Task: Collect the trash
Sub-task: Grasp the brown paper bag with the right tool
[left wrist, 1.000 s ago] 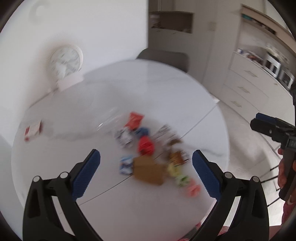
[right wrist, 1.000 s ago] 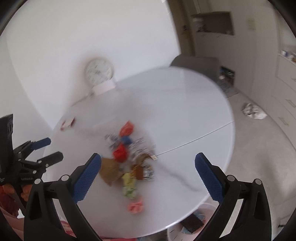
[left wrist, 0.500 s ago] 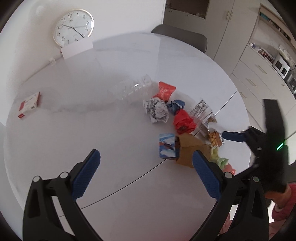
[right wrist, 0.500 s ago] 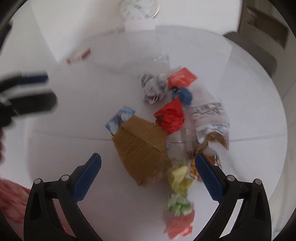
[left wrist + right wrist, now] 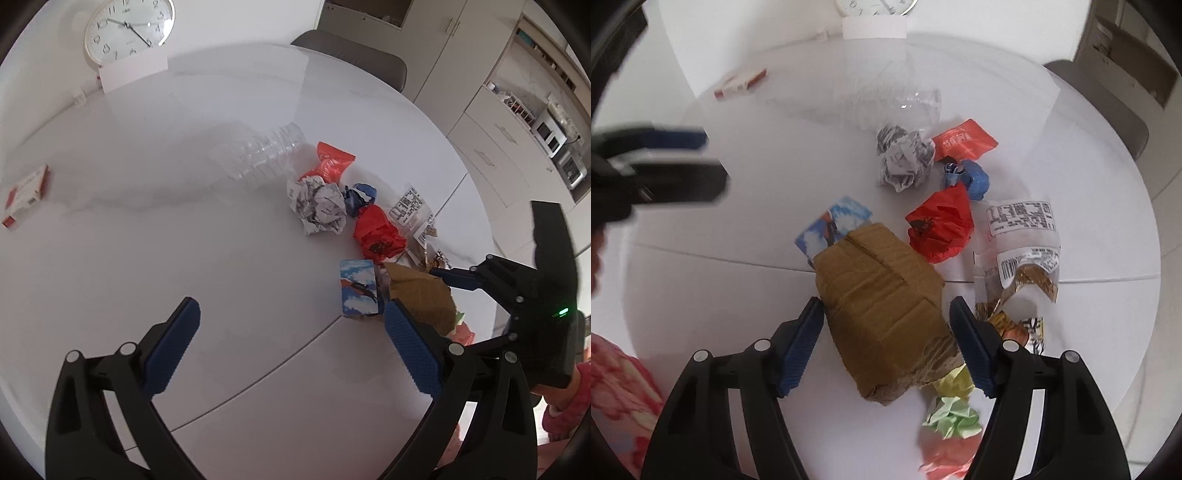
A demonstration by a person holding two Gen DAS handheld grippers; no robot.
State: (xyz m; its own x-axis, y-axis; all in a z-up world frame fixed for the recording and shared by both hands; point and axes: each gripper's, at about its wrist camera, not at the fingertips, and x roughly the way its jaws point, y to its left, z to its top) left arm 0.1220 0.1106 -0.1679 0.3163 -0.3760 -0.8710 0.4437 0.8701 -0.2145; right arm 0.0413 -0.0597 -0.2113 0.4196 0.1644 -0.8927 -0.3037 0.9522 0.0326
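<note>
The round white table carries a cluster of trash near its right half. At the far left edge lies a small red and white box, well apart from the rest. A wall clock stands behind the table, above a white card. The left gripper hovers over bare tabletop with its jaws wide apart and nothing between them. To the right of centre, a clear plastic bottle lies on its side. Beside its open end lies an orange wrapper, and just below that a crumpled newspaper ball. A crumpled blue wrapper and a crumpled red bag follow to the right, then a clear packet with printed labels. A small blue and white carton touches the left side of a brown cardboard box. The right gripper straddles that box: its jaws have just been closing, and both blue pads now lie against the box sides, though firm pressure cannot be confirmed. Below the box lie crumpled yellow paper, green paper and a pink scrap. A grey chair stands at the far side of the table.
</note>
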